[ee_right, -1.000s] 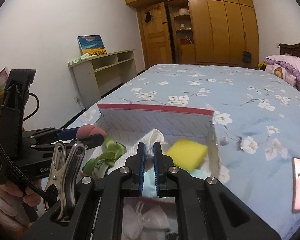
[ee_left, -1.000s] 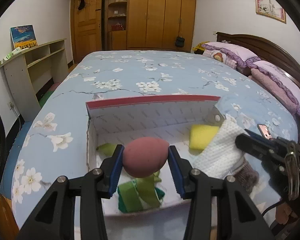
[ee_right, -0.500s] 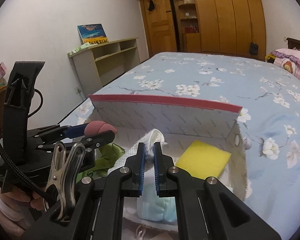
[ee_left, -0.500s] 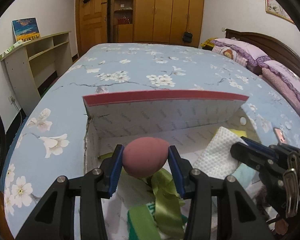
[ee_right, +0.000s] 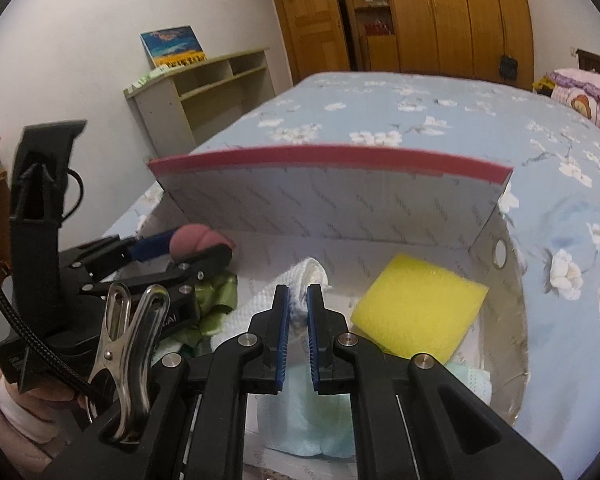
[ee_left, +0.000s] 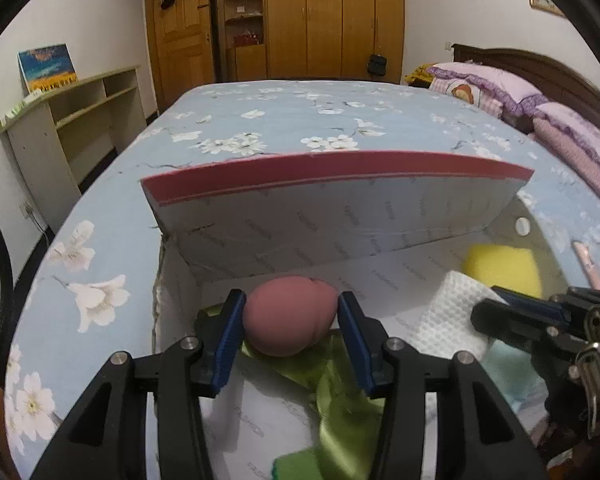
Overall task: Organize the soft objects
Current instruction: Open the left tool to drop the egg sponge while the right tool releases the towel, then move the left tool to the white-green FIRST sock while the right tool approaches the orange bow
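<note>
Tools first, nearest to me: my left tool (ee_left: 290, 324) is clamped on a pink egg-shaped sponge (ee_left: 290, 314), and my right tool (ee_right: 297, 322) is pinched narrow on a white textured cloth (ee_right: 300, 276). Over the last second both have travelled forward, from above the near edge of the white cardboard box (ee_left: 380, 220) to well inside it. The pink sponge now hangs low over the box's left rear corner, above a crumpled green ribbon (ee_left: 336, 384); I cannot tell whether it touches the floor yet. The cloth is held near the middle of the box, draped over a pale blue soft item (ee_right: 304, 412). Just right of it a yellow sponge (ee_right: 420, 312) lies flat on the box floor. I judge both loads are about ready to be let go, which would leave every soft thing gathered inside. Beyond the red-edged raised flap (ee_right: 332, 158), the flowered bed (ee_left: 284, 120) stretches toward a wooden wardrobe (ee_left: 320, 20).
</note>
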The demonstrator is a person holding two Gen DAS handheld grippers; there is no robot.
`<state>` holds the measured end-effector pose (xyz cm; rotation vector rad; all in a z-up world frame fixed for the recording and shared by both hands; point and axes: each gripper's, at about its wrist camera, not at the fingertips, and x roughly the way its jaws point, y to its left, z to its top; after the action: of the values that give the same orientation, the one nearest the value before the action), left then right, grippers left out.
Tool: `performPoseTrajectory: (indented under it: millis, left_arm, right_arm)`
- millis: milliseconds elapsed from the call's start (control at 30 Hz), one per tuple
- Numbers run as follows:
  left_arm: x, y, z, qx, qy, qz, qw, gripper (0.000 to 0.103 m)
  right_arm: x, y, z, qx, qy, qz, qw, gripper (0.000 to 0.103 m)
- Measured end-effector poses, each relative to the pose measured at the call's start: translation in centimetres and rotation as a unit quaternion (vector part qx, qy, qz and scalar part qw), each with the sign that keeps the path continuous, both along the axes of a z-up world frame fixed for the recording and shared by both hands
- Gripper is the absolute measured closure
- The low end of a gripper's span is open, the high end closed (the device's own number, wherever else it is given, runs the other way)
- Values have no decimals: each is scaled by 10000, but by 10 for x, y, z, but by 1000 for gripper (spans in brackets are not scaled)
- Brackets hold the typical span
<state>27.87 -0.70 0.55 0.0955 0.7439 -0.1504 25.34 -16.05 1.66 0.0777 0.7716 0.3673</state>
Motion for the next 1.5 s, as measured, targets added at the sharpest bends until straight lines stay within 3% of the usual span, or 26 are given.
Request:
performPoseTrajectory:
  millis: [400, 767, 1067, 1500]
  left_arm:
    - [8, 0, -5, 143, 51, -76, 9999, 52]
    - [5, 0, 4, -119, 244, -84, 9996, 35]
    - [-12, 6, 21, -283, 211, -71, 9994, 34]
    - [-51, 1, 49, -297, 13, -153, 9994, 32]
  right_arm:
    - [5, 4, -17, 71, 366, -120, 9992, 93]
    - [0, -9, -3, 255, 183, -264, 9992, 63]
    - [-11, -24, 18, 250, -76, -387, 9989, 52]
    - [-41, -28, 35, 132, -318, -304, 9989, 51]
